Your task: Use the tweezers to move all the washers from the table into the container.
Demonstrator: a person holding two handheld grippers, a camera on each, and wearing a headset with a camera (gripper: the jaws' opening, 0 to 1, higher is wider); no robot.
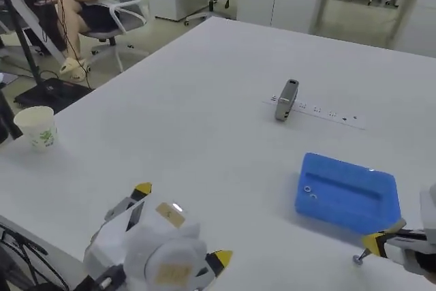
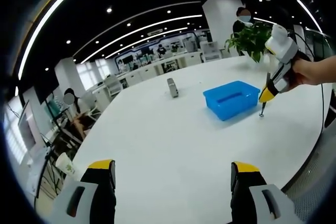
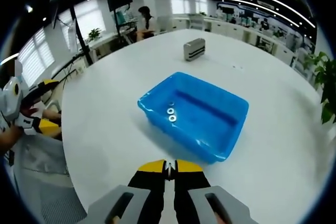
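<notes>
A blue container (image 1: pixel 354 199) stands at the right of the white table, with two washers (image 1: pixel 310 192) in its left end; in the right gripper view the washers (image 3: pixel 171 114) lie near the container's (image 3: pixel 210 124) near wall. My right gripper (image 1: pixel 373 243) is shut on thin metal tweezers (image 1: pixel 361 255). Their tip points down at the table just in front of the container, with a small round thing at it, too small to name. My left gripper (image 1: pixel 182 223) is open with nothing between its jaws, at the table's near edge. In the left gripper view, my left gripper (image 2: pixel 173 174) faces the container (image 2: pixel 231 98) and the right gripper (image 2: pixel 268 94).
A paper cup (image 1: pixel 37 126) stands at the table's left edge. A white power strip (image 1: pixel 327 112) with a grey block (image 1: pixel 286 99) on it lies behind the container. A person sits on a chair (image 1: pixel 116 11) off the table's far left. A plant (image 2: pixel 252 38) stands beyond the table.
</notes>
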